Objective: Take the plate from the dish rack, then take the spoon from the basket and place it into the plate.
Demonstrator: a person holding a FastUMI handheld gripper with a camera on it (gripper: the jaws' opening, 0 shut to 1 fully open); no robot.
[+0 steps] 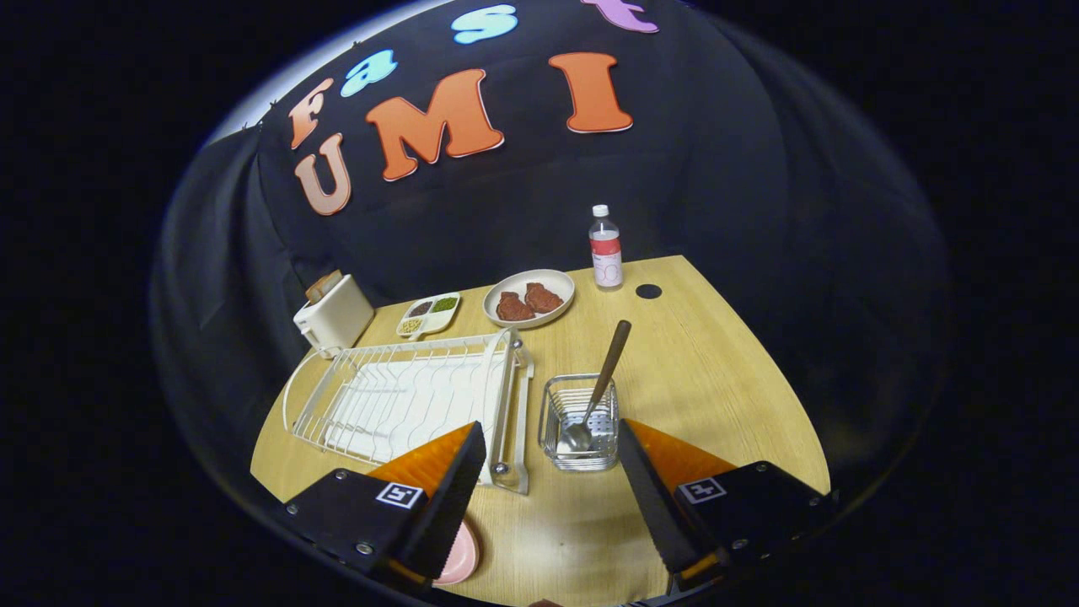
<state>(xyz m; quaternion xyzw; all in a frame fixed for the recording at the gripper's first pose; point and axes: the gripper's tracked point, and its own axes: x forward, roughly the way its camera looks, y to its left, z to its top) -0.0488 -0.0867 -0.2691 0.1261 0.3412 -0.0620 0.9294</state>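
A metal spoon (597,394) stands bowl-down in a small wire basket (580,421) on the wooden table, its handle leaning up and away. The basket sits just ahead of my gripper (552,455), between the lines of the two fingers. My gripper is open and holds nothing. A pink plate (462,556) lies flat on the table under my left finger, mostly hidden by it. The white dish rack (405,396) stands to the left of the basket, with no dishes in it.
Beyond the rack are a white toaster (334,314), a small divided tray of beans (430,313) and a beige plate with two brown pieces (529,298). A clear bottle (605,249) and a dark hole (648,291) lie at the table's far side.
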